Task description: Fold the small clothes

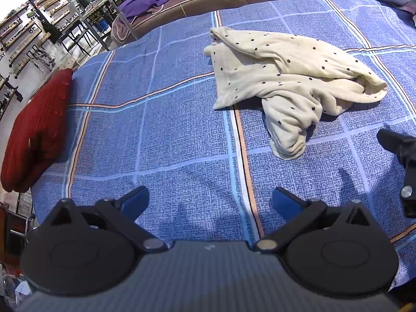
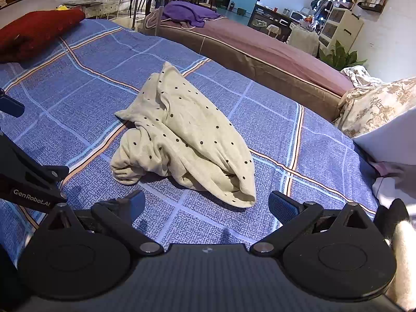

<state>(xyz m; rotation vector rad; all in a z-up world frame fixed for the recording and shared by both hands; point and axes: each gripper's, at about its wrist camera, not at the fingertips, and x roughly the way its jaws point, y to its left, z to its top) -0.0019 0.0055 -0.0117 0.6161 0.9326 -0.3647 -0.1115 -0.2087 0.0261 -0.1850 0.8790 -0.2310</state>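
Grippers tilt downward over the blue plaid bedspread (image 1: pixel 182 130), the left gripper (image 1: pixel 210 202) and right gripper (image 2: pixel 206 204) both spread wide and empty, apart from the crumpled cream dotted garment (image 1: pixel 280 78) lying ahead of them, right gripper nearer it.

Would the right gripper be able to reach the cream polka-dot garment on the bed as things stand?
Probably yes: the right gripper is open, with only bare blue checked bedsheet between it and the crumpled polka-dot garment.
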